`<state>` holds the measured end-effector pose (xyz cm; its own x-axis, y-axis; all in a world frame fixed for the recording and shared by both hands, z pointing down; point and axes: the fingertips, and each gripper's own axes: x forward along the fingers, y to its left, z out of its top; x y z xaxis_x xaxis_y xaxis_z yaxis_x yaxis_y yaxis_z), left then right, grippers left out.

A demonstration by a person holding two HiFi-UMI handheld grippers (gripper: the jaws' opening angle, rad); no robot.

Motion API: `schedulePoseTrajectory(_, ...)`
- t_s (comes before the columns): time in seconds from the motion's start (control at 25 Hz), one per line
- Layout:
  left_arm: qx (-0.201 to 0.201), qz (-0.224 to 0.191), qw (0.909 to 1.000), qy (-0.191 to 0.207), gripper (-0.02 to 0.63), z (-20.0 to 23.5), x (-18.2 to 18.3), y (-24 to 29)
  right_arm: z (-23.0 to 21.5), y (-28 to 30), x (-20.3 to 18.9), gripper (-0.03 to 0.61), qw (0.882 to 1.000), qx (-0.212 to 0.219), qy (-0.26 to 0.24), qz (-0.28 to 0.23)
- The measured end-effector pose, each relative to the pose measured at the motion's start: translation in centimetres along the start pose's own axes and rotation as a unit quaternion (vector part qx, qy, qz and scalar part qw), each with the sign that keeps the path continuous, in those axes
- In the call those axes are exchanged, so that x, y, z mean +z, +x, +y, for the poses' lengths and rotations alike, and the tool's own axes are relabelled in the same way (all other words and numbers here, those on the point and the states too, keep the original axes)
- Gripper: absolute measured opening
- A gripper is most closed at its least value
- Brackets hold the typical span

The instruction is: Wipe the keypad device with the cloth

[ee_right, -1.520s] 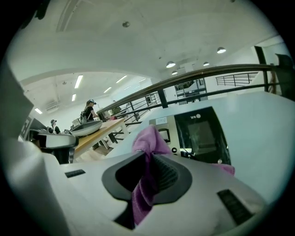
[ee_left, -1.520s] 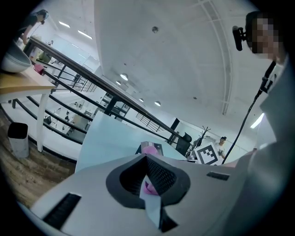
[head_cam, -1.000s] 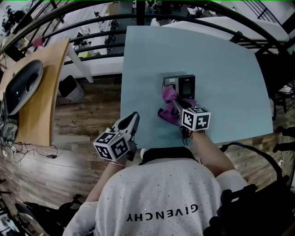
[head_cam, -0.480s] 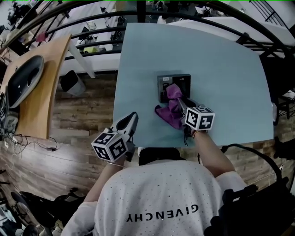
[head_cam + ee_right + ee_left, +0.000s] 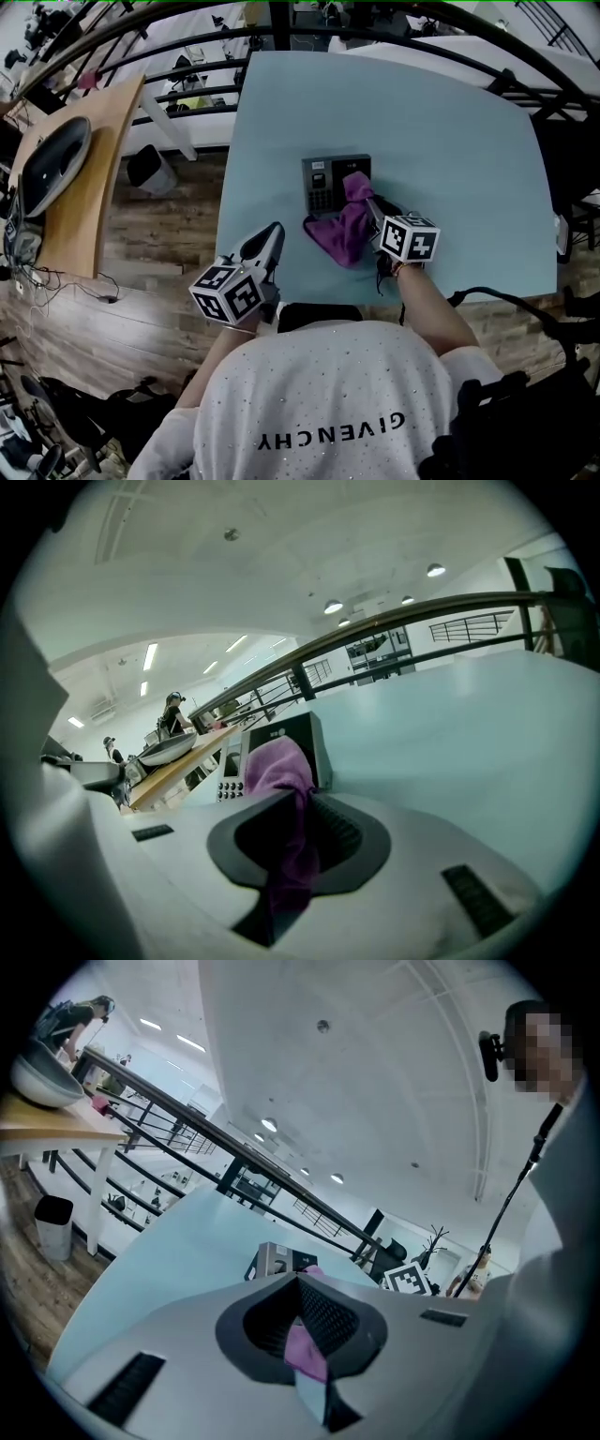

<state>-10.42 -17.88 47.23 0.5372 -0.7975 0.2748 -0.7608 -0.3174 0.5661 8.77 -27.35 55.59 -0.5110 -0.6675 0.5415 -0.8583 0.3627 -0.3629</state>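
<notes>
From the head view: a person in a white top leans over a pale blue tabletop (image 5: 450, 131), a gripper in each hand. The keypad device (image 5: 330, 182) lies flat near the middle of the tabletop. A purple cloth (image 5: 342, 232) is draped over the device's right side and trails down onto the tabletop toward the person. The right gripper (image 5: 372, 208) meets the cloth at the device's right edge, its marker cube just behind. The left gripper (image 5: 268, 244) hangs over the near left edge of the tabletop, well apart from both device and cloth. A wooden bench (image 5: 84, 187) carrying a dark oval bowl (image 5: 49, 164) stands off to the left.

From the left gripper view: the left gripper (image 5: 302, 1288) holds nothing, its fingers only a narrow slit apart. Through that slit show a strip of the purple cloth (image 5: 305, 1349) and the tabletop (image 5: 159, 1251) beyond. The keypad device (image 5: 272, 1262) sits farther along the tabletop, with the other gripper's marker cube (image 5: 410, 1279) to its right.

From the right gripper view: the right gripper (image 5: 302, 806) has its fingers closed on the cloth (image 5: 279, 766), which bunches up ahead of them. The bunch presses against the face of the keypad device (image 5: 300, 731). The device's number keys (image 5: 230, 788) show to the left of the cloth. The tabletop (image 5: 469, 752) stretches away to the right.
</notes>
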Motion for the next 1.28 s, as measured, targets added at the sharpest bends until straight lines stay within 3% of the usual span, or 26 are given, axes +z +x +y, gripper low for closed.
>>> schedulePoseTrajectory(0.32,0.004,-0.017,0.9998,0.011,0.000,-0.3,1.9,0.5,-1.0,-0.8,0.6,0.044,1.000,0.001,0.016,0.002)
schedulePoseTrajectory(0.52,0.014,-0.028,0.9994,0.012,0.000,0.5,3.1,0.1,3.6,-1.3,1.5,0.044,0.998,0.064,-0.002,-0.005)
schedulePoseTrajectory(0.84,0.004,-0.017,0.9992,0.036,0.000,0.9,4.6,-0.1,12.3,1.5,0.6,0.044,0.982,0.154,-0.102,0.039)
schedulePoseTrajectory(1.04,0.007,-0.016,0.9992,0.035,0.000,2.4,4.8,-0.8,14.9,3.1,-1.3,0.044,0.976,0.167,-0.122,0.064)
schedulePoseTrajectory(1.28,0.008,-0.006,0.9996,0.028,0.000,3.4,4.0,-1.2,14.0,4.5,-2.2,0.044,0.978,0.148,-0.121,0.085)
